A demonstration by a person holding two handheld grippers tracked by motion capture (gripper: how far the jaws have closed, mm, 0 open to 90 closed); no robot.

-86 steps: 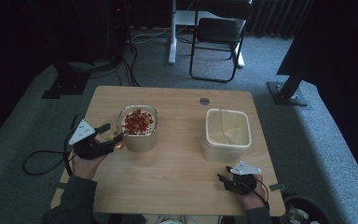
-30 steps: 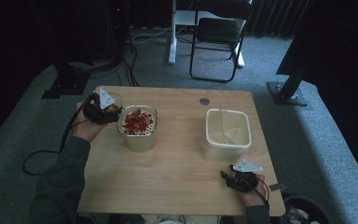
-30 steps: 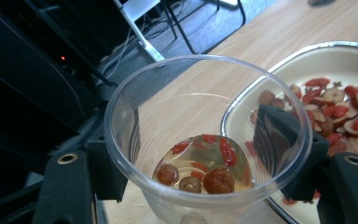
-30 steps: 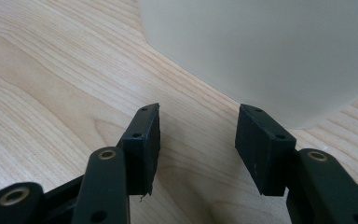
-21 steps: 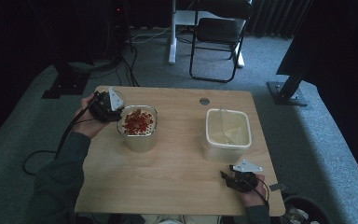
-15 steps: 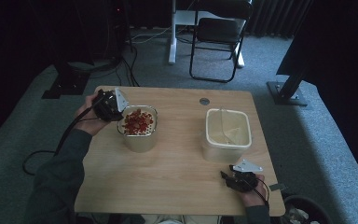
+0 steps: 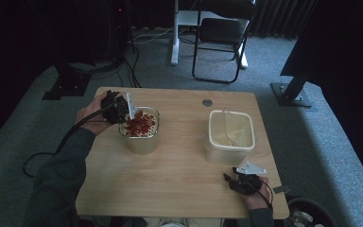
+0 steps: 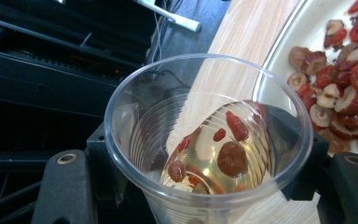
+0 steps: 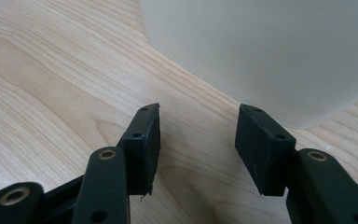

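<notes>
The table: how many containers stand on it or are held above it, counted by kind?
Clear plastic cup, held in the left tongs: 1
Clear tub of red dried fruit: 1
White tub: 1
Total: 3

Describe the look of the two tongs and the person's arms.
Both tongs, left tongs and right tongs, are black with a grey three-cornered plate on top. The right tongs' flat rectangular jaw pads carry small screws, and brass-coloured rivets mark the links. A black cable trails from the left one. The sleeve is dark grey-green.
</notes>
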